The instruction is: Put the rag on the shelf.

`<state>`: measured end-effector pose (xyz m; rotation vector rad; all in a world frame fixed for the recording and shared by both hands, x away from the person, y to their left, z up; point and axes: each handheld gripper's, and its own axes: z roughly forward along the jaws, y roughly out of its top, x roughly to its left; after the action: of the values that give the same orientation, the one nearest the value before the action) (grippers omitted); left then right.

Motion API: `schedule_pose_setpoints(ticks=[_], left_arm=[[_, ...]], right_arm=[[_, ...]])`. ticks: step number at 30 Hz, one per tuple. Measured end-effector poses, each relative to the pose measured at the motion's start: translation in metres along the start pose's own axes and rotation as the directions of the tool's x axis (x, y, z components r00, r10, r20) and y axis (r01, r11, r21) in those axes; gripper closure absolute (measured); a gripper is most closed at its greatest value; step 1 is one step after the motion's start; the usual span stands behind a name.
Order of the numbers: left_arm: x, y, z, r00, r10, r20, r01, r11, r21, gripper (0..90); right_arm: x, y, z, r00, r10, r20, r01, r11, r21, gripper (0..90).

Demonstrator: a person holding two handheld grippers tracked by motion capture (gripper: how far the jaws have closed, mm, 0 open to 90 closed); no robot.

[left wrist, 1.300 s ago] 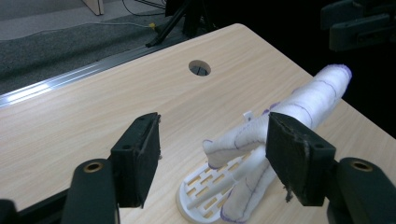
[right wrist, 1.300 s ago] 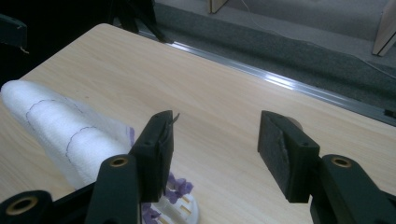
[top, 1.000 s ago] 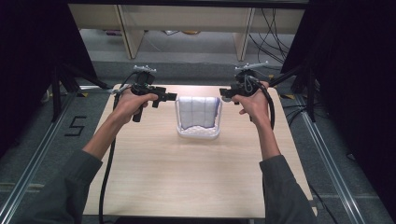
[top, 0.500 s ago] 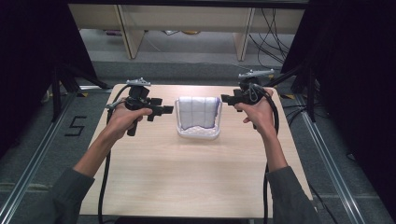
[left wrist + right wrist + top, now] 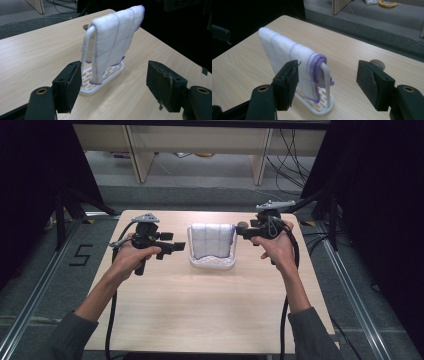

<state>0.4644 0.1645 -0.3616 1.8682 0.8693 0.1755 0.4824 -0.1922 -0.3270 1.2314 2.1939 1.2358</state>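
Cloth (image 5: 212, 241) drapes the rack (image 5: 212, 263) mid-table (image 5: 200, 310); my left gripper (image 5: 178, 246) and right gripper (image 5: 241, 231) flank it, jaws spread, grey floor (image 5: 200, 182) beyond.

Looking like a lab recording bay: pale wooden table (image 5: 200, 310) sitting between black curtains (image 5: 35, 180), metal floor rails (image 5: 30, 300) running alongside, cables (image 5: 292, 147) trailing over grey carpet, a taped "5" (image 5: 80, 255) marking the floor.

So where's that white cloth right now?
In the high view the cloth hangs over a white rack at the table's far middle, between the left hand-held gripper and the right one.
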Motion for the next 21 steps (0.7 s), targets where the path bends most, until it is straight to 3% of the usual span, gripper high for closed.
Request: schedule_pose_setpoints(ticks=[5,6,9,11,13,21], left_arm=[[-0.005,-0.004,-0.002,1.0,0.008,0.002,-0.008,0.9999,-0.006,28.0],[-0.005,-0.005,-0.002,0.9999,0.009,0.012,-0.009,0.9999,-0.006,28.0],[-0.008,-0.008,-0.003,0.9999,0.013,0.004,-0.013,0.9999,-0.003,28.0],[-0.008,-0.009,-0.004,0.9998,0.012,0.014,-0.011,0.9999,-0.004,28.0],[-0.01,-0.011,-0.005,0.9998,0.013,0.011,-0.013,0.9999,-0.006,28.0],[-0.015,-0.02,-0.009,0.9996,0.022,0.016,-0.022,0.9997,-0.006,26.6]], right_arm=[[0.005,-0.003,-0.002,0.9998,-0.018,0.002,0.018,1.0,0.0,33.0],[0.008,-0.004,-0.002,1.0,0.0,-0.008,0.0,1.0,-0.006,32.9],[0.01,-0.005,-0.003,0.9995,-0.032,-0.001,0.032,0.999,-0.006,32.6],[0.014,-0.007,-0.003,0.9999,-0.001,-0.015,0.0,1.0,-0.006,32.5],[0.014,-0.008,-0.003,0.9994,-0.026,-0.022,0.026,1.0,-0.011,32.4],[0.022,-0.017,-0.006,0.9993,-0.01,-0.037,0.009,1.0,-0.018,31.7]])
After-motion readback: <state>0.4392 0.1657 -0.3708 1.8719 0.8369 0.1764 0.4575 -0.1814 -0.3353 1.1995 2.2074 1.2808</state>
